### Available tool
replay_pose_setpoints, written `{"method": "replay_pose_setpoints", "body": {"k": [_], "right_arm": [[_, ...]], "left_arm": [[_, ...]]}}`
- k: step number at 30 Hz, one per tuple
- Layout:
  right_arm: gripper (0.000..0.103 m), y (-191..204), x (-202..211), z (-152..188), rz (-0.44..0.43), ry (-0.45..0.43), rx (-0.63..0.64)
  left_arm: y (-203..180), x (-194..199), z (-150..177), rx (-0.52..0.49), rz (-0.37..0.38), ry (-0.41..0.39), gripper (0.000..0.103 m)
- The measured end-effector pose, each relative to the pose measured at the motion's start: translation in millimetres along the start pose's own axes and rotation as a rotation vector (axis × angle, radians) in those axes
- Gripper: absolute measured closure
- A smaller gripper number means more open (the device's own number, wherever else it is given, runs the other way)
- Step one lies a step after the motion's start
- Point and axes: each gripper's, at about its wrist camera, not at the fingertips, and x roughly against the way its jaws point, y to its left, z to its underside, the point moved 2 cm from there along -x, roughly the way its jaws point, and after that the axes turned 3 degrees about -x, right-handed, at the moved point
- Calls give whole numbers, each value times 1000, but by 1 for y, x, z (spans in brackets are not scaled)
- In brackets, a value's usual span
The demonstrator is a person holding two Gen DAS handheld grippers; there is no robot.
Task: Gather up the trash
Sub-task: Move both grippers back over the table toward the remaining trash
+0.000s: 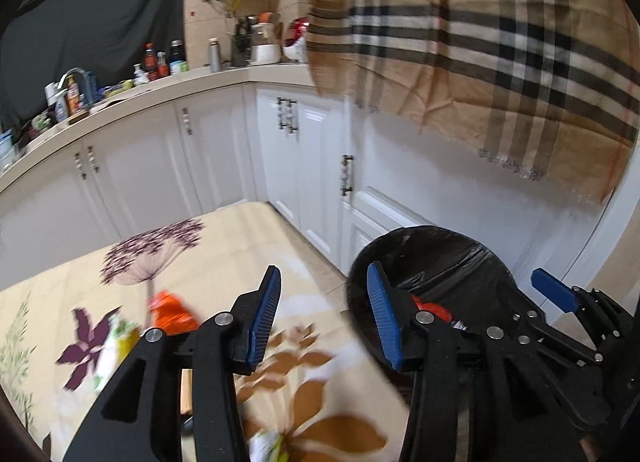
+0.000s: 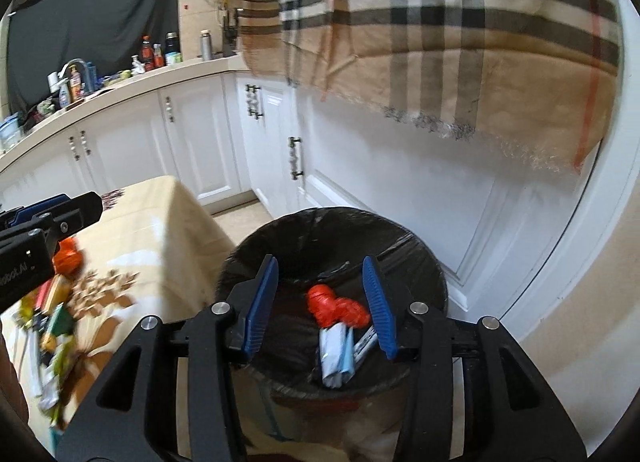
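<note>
Both pairs of tongs are standing open and empty: the right tongs (image 2: 320,302) are hanging over the black-lined trash bin (image 2: 432,262), where a crumpled orange bag (image 2: 336,308) and pale wrappers (image 2: 334,358) are lying. The left tongs (image 1: 324,314) are pointing past the floral-clothed bench (image 1: 192,262). Remaining wrappers (image 2: 52,342) there are looking light, thin, crinkly and slippery; pinching a bunched fold would likely hold best.

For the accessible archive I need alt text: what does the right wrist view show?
The right tool, open and holding nothing, hangs over a black-lined trash bin that holds a crumpled red wrapper and pale packets. To the left, more wrappers lie on a floral tablecloth, with the left tool above them.
</note>
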Motion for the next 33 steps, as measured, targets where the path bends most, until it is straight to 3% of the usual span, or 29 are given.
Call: {"method": "replay_pose_setpoints", "body": {"k": [14,33], "right_arm": [[60,60,70,47,-122,22,71],[60,124,118,113,-240,68,177]], "left_arm": [[70,73,66,104,-124,16,58],[132,133,156,203,-265,64,58]]}}
